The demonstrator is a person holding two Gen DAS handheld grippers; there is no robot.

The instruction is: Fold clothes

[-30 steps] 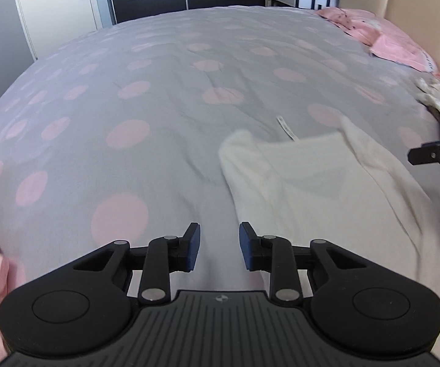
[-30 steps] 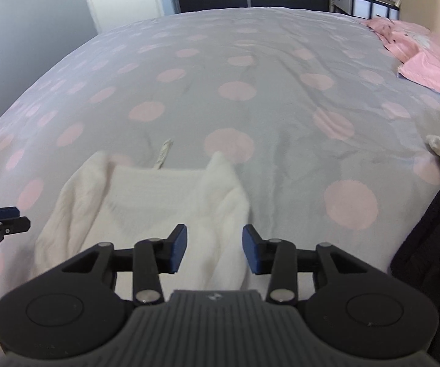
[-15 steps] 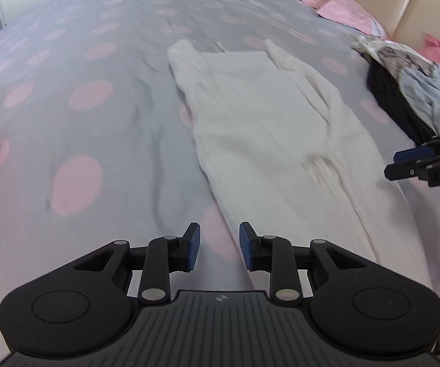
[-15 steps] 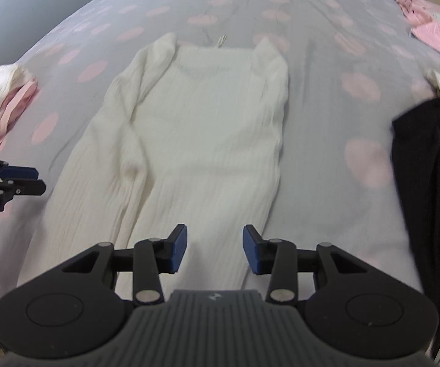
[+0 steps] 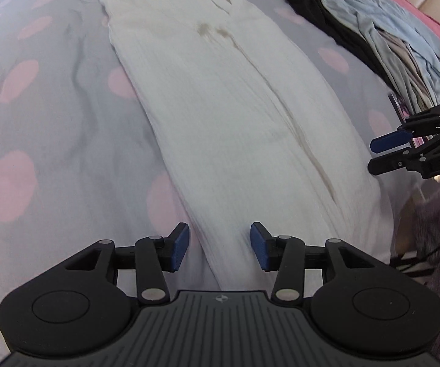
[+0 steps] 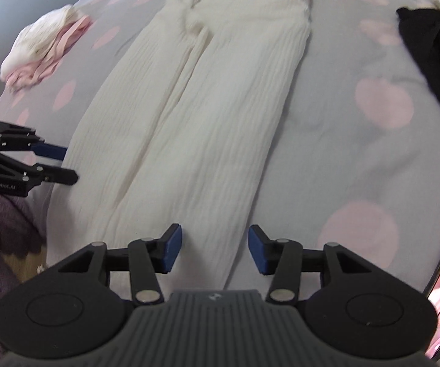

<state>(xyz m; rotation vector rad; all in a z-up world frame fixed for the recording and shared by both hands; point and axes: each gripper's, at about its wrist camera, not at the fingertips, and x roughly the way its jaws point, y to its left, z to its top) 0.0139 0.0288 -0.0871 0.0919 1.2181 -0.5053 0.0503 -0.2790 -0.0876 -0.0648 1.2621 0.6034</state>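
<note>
One long ribbed white garment (image 5: 220, 98)

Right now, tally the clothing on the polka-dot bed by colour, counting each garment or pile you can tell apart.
White: 1, long ribbed white garment spread flat.
Pink and white: 1, folded pile at one side.
Black: 1, dark garment at the other side.
Pale blue and grey: 1, crumpled heap; pieces inside cannot be separated.
Total: 4

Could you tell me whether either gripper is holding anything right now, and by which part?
Nothing is held: both grippers' jaws are opening, empty, above the white garment's near end.
</note>
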